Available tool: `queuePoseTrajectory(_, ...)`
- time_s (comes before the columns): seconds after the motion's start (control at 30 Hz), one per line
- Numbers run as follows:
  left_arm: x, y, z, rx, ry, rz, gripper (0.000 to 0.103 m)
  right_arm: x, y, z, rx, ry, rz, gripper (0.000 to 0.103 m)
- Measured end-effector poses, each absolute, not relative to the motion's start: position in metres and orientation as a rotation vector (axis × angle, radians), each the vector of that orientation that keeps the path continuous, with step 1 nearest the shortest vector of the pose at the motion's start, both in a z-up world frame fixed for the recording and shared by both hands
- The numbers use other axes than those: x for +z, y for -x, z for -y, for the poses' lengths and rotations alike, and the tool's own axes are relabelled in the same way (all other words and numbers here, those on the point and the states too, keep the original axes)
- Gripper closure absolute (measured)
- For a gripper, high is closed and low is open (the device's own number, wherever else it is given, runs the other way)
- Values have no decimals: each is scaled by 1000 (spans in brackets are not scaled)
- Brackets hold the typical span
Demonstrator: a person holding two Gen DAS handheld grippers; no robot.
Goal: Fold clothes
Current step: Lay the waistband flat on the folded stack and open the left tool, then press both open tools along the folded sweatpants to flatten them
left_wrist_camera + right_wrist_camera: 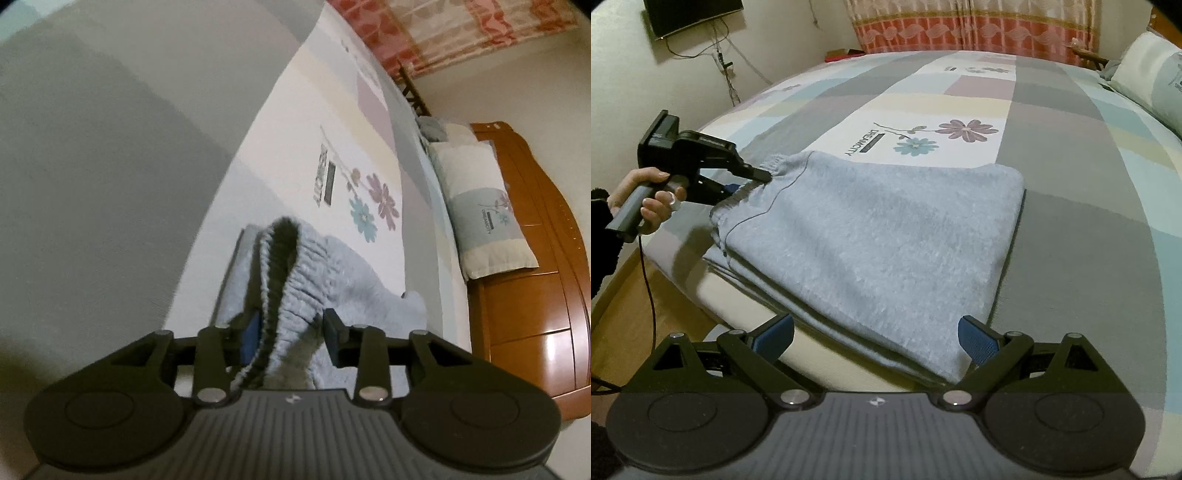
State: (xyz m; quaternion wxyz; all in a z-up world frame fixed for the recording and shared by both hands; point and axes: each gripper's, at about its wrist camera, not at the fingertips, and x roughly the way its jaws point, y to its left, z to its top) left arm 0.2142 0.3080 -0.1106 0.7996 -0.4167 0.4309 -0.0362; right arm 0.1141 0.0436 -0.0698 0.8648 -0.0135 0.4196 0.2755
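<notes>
One garment (871,240), light blue and fleecy, lies folded on the bed (1071,221) near its front edge. The left gripper (291,332), held level by one hand (646,199), has its jaws around the raised waistband (291,273), not fully together. The right gripper (875,336) hovers low over the near edge, jaws wide apart, holding nothing.

The folded pants (871,254) are lying on the bed (1071,229), near its front edge. The left gripper (753,181) is sitting at the waistband (295,273), on the pants' left side. The right gripper (875,336) is sitting in front of the pants. A pillow (1148,77) is lying far back on the right. A curtain (971,26) is hanging behind the bed.
</notes>
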Motion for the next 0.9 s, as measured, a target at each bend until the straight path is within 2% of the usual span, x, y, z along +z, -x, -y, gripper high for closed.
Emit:
queuePoseTrajectory(0.1,-82,-206,-303,-76,785,-879,59,-71,-115,-46,584,30,-878,5)
queuePoseTrajectory(0.17,-66,-202,-289,-122,704,-846,50,-71,-114,-48,589,33,-875,5)
queuePoseTrajectory(0.23,-58,-201,-269,-179,636,-831,47,-72,-113,-50,591,38,-873,5)
queuePoseTrajectory(0.3,-55,-203,-247,-239,567,-826,47,-72,-110,-49,594,54,-870,5)
queuePoseTrajectory(0.43,-84,-204,-214,-231,417,-903,46,-72,-100,-44,591,121,-860,7)
queuePoseTrajectory(0.53,-103,-196,-222,-213,464,-917,46,-82,-92,-34,544,220,-876,8)
queuePoseTrajectory(0.63,-94,-198,-225,-199,542,-905,42,-96,-91,-28,484,313,-889,9)
queuePoseTrajectory(0.77,-84,-204,-217,-182,511,-912,36,-99,-92,-34,488,385,-826,12)
queuePoseTrajectory(0.9,-89,-210,-213,-170,515,-940,36,-107,-89,-49,488,506,-754,12)
